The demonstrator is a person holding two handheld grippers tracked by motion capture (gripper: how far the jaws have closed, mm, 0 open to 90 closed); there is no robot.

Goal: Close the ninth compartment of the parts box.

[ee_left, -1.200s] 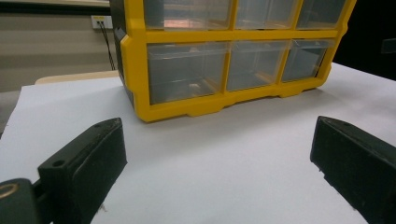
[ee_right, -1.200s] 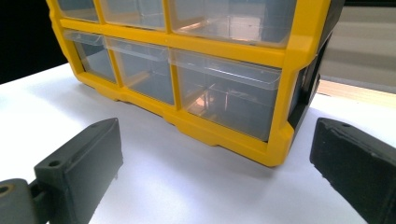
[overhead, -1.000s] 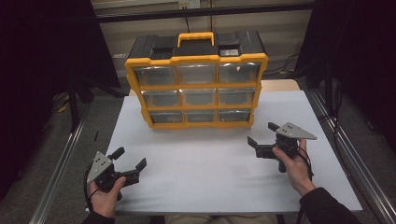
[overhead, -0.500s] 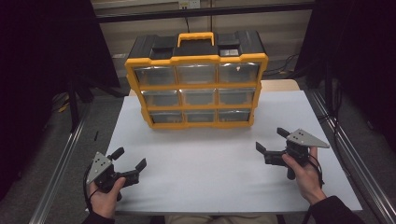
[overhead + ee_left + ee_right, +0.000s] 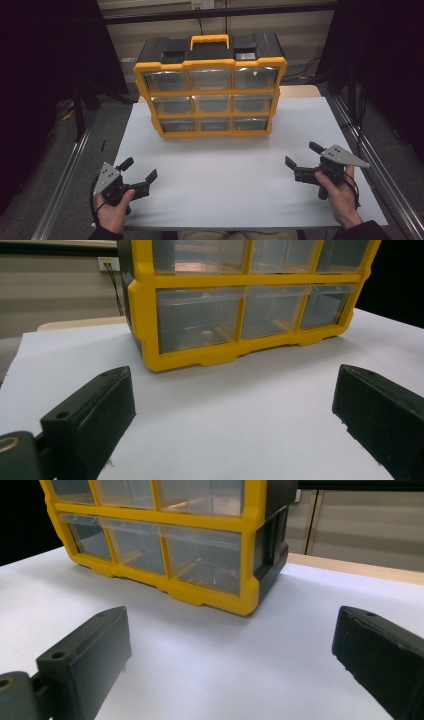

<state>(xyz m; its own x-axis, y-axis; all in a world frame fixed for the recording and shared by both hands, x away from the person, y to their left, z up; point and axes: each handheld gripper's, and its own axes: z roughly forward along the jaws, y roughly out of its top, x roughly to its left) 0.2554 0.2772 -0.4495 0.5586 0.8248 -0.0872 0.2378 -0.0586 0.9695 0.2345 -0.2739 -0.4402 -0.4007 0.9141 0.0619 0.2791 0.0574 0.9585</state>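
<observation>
Tongs both gape empty as I hold them, left tongs (image 5: 137, 170) near the tabletop's (image 5: 220, 165) near-left corner, right tongs (image 5: 303, 156) near its right edge, with the yellow drawer cabinet (image 5: 210, 90) well beyond them at the far edge.

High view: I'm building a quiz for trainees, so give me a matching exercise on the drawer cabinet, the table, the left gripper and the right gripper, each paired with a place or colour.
Things:
1. drawer cabinet
2. table
3. left gripper
4. right gripper

Descriptions:
A. white top
B. near the front left corner, jaws apart
C. yellow frame, clear drawers, at the far side
D. near the right edge, jaws apart

Pairs: 1-C, 2-A, 3-B, 4-D
</observation>
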